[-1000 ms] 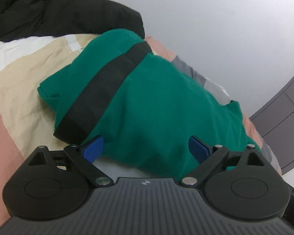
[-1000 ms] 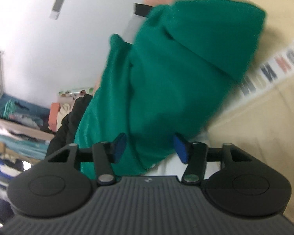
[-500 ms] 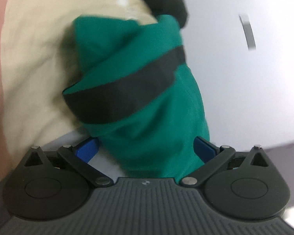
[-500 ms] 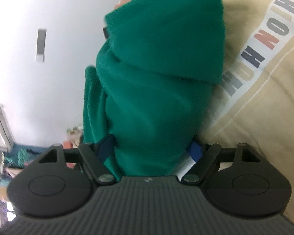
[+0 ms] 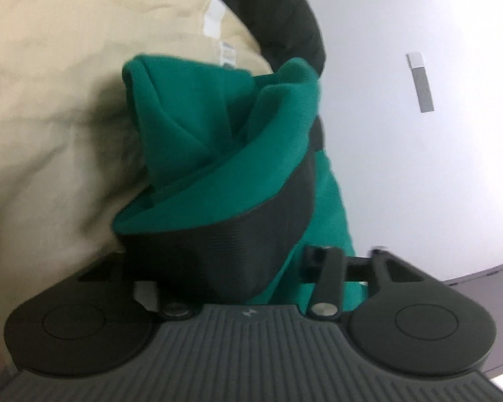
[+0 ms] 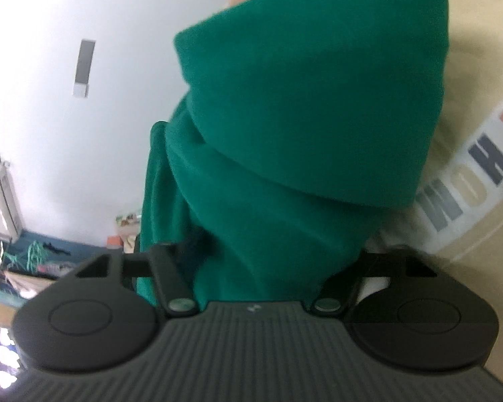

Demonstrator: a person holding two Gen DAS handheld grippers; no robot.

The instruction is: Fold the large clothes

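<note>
Green fleece garment [image 5: 218, 154] with a black band [image 5: 238, 234] is hanging bunched above the beige bedding [image 5: 50, 100], long axis running away from both cameras, far end drooping toward the bed. Left gripper [image 5: 238, 268] and right gripper [image 6: 261, 261] are each closing on a near edge, fabric filling the gaps, though fingertips are hidden, so I can't tell whether they're fully clamping. Looks mid-fold: next move is probably carrying the held edge over and laying it flat.
</note>
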